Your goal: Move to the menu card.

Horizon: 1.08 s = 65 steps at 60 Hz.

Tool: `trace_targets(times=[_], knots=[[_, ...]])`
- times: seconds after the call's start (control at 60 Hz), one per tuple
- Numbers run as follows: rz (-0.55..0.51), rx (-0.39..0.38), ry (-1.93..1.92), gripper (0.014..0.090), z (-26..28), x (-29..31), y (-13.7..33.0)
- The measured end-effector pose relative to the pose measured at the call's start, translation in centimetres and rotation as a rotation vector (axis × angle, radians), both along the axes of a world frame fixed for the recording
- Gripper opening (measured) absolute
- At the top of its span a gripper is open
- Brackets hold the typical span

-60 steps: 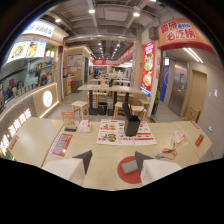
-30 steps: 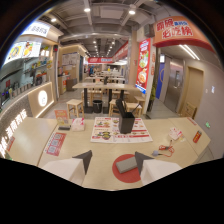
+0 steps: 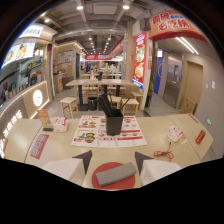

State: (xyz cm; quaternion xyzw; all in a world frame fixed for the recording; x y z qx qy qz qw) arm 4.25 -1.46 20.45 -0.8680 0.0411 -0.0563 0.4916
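Your gripper (image 3: 112, 161) is spread wide, holding nothing, above a red disc (image 3: 114, 175) (its near edge cut off). The menu card (image 3: 108, 131) lies flat just ahead, a black holder (image 3: 113, 121) hiding its middle; print unreadable.

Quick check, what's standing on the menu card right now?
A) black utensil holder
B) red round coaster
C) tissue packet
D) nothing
A: the black utensil holder with dark sticks in it stands on the far half of the menu card, ahead of the open tongs; the red round coaster lies nearer, between the fingers.
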Motion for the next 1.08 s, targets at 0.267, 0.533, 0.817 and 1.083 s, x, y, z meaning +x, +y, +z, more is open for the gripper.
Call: trace_targets(times=[0.267,0.533,0.817,1.083], knots=[[0.053,-0.053,0.011,0.0842,-5.1,7.4,8.5],[0.122,-0.164,0.025,0.0844,-13.0,12.0,16.9],[0.137,-0.241,0.037,0.0844,-19.2,14.0,21.7],[0.12,-0.248,0.064,0.0847,-19.6,14.1,22.2]])
